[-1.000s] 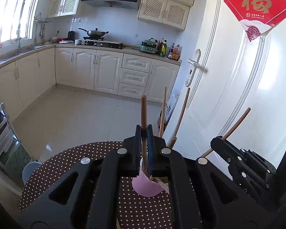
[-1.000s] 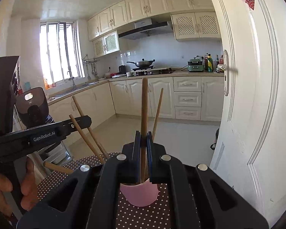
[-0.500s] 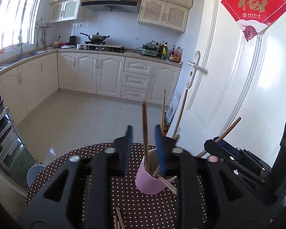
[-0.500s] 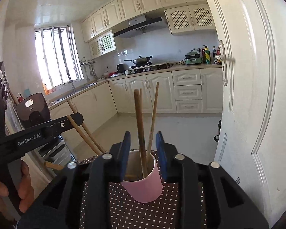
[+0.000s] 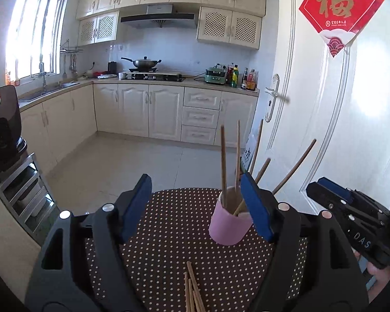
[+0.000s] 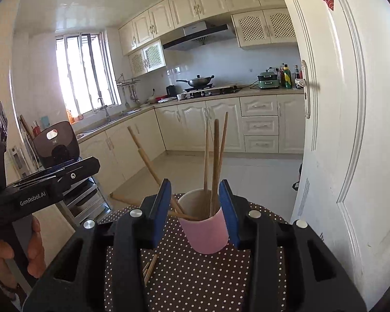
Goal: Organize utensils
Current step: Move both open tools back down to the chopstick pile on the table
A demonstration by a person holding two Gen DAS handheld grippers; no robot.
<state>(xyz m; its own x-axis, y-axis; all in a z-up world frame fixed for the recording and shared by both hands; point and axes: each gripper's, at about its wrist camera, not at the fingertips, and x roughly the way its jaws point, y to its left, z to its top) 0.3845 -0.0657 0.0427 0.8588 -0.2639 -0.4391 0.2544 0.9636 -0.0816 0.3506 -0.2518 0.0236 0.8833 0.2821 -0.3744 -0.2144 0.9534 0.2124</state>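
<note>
Both of our grippers pinched one chopstick each a moment ago, and now they have let go, so those two sticks stand in the pink cup (image 5: 230,223) with the others. We see the round table (image 5: 169,234) with its brown dotted cloth, and the cup sits on it toward the far edge, close to the white door (image 5: 351,130). Our left gripper (image 5: 195,202) has pulled back and slid to the left of the cup. Its jaws are opening wide, and nothing is between them but cloth; the cup is just beside its right blue pad. Our right gripper (image 6: 197,208) is opening too, but not as wide. The cup and its standing chopsticks (image 6: 214,161) show between its blue pads, and the pads do not seem to press on anything. Some sticks in the cup stand tall and some lean far out to the side. So this drop looks done. We think more work is left, because a small bunch of loose chopsticks (image 5: 192,293) lies flat on the cloth close to us. We would reach for those next.
</note>
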